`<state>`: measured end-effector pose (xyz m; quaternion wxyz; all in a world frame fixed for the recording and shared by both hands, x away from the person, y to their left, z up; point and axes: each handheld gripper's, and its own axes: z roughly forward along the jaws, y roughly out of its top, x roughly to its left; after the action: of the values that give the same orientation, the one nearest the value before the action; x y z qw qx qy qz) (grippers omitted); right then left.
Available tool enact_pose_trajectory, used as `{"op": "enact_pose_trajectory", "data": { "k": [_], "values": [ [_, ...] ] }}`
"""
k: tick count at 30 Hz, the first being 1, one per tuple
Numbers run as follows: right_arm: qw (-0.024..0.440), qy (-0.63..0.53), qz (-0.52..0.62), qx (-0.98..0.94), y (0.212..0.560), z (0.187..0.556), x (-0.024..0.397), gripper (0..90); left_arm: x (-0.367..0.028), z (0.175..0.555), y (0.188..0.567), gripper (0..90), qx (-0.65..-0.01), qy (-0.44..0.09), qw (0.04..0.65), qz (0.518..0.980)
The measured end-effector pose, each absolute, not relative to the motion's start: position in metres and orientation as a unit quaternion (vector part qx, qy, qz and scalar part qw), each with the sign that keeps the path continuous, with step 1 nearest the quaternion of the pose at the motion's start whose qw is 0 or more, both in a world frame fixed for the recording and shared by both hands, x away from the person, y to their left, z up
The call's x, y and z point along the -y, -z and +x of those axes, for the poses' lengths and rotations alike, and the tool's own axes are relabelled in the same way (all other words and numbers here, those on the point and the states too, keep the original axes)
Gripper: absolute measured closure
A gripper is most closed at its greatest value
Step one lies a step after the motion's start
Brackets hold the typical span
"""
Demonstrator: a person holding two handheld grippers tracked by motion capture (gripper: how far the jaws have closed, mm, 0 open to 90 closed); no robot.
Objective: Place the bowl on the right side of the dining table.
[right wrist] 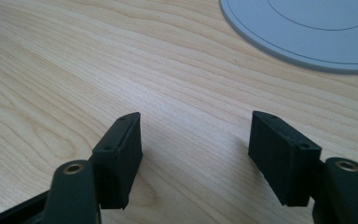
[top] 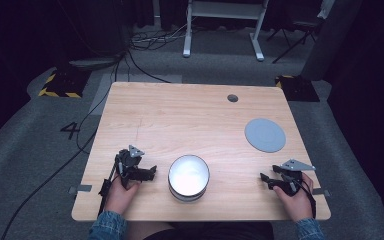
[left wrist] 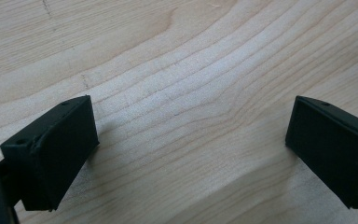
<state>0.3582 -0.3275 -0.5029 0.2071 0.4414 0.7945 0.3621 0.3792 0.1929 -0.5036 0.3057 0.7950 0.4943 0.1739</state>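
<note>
From above, the bowl (top: pixel 189 177) sits at the near edge between both hands, within easy reach. The left gripper (left wrist: pixel 191 149) rests with jaws spread wide over bare table (left wrist: pixel 191 56), holding nothing. The right gripper (right wrist: pixel 196 154) gapes empty too, facing the grey disc (right wrist: pixel 307 28).

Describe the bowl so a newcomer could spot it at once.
Start at the wooden table and go to its near edge, midway between the two hands. The bowl stands there: round, white inside, dark-walled and upright, unlike the flat grey disc farther right.
</note>
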Motion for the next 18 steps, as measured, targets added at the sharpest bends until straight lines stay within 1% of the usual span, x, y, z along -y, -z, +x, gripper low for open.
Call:
{"op": "enact_pose_trajectory", "data": {
  "k": [18],
  "values": [
    [0.208,-0.362,0.438,-0.796,0.5031,0.3583,0.3274,34.1,-0.1928,0.3792,0.5034,2.3,-0.495,-0.174,0.305,0.795]
  ]
}}
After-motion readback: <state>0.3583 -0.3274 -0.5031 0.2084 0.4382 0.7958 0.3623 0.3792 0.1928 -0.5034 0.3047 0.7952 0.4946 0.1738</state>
